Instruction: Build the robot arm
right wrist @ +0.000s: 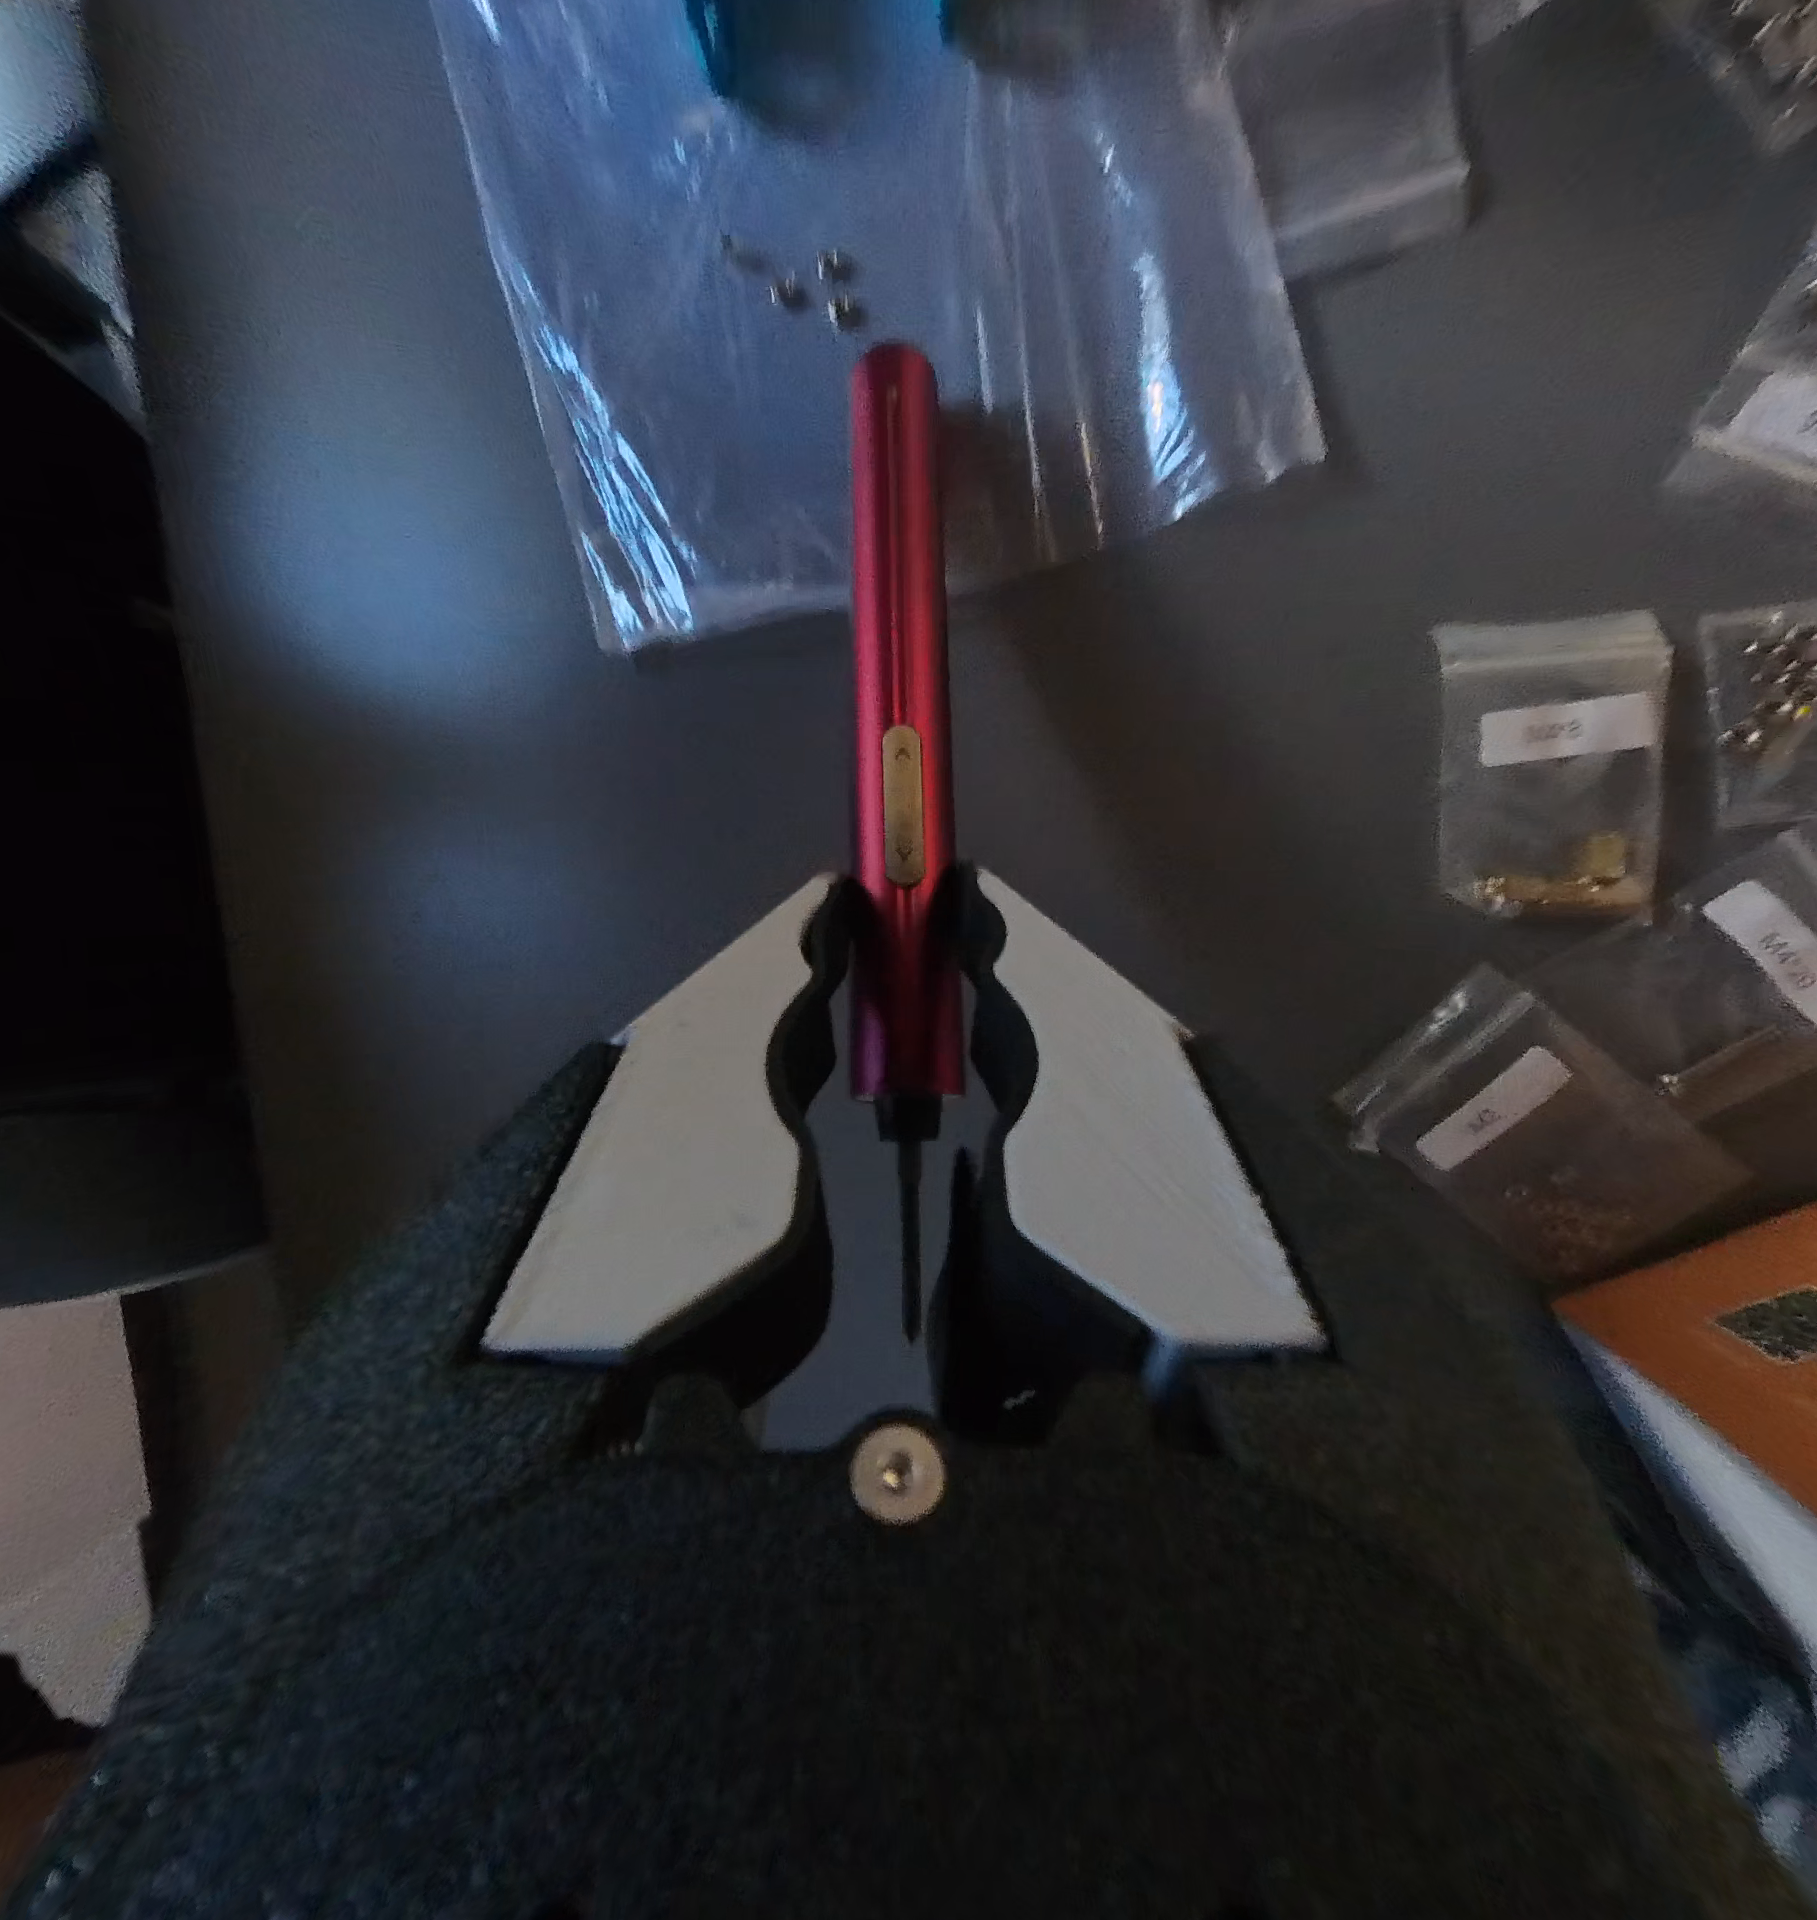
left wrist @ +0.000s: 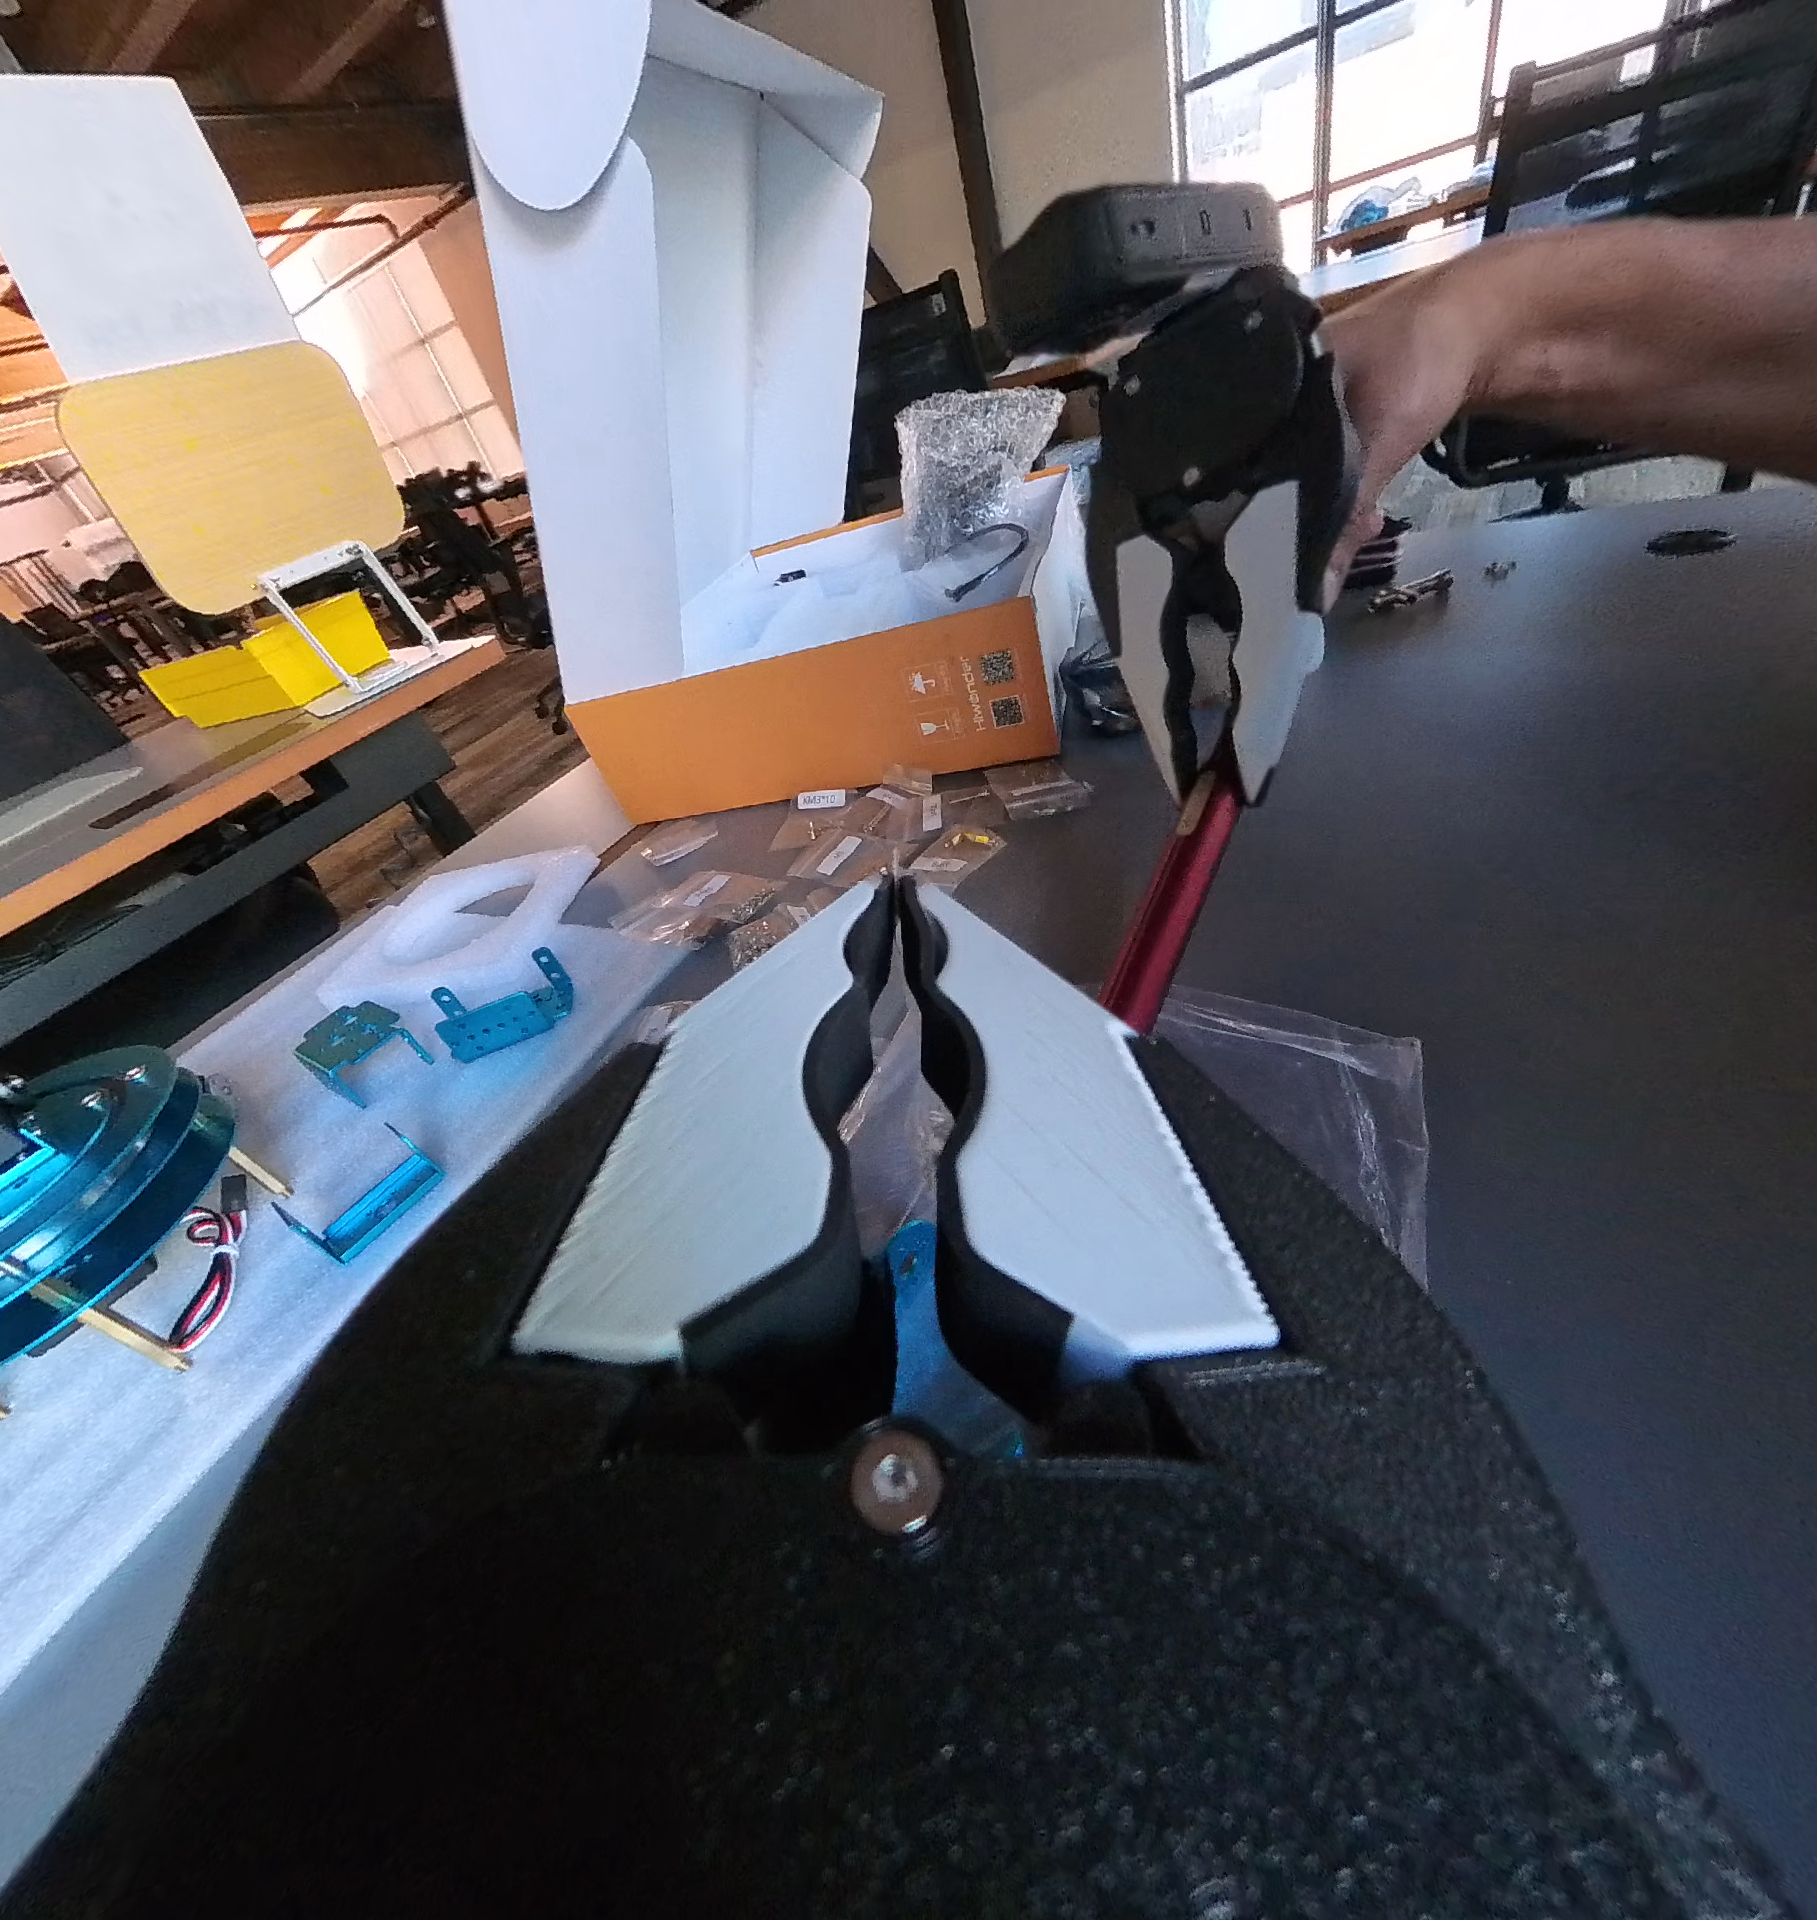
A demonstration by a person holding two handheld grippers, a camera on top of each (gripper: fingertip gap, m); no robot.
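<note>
Big open office: wood ceiling (left wrist: 260,145), sunny windows (left wrist: 1330,94), dark desk (left wrist: 1610,935), black chairs (left wrist: 1662,125) behind.

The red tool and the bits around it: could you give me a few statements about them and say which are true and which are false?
1. The right gripper is shut on a red screwdriver. True.
2. The screwdriver's thin bit points away from the right gripper. False: the bit points back between the fingers, toward the gripper's body.
3. The left gripper is wide open and empty. False: its fingers meet at the tips, and a blue metal bracket sits between them near their base.
4. Some small screws lie on a clear plastic bag. True.
5. The orange box is closed. False: its white lid stands open.
</note>
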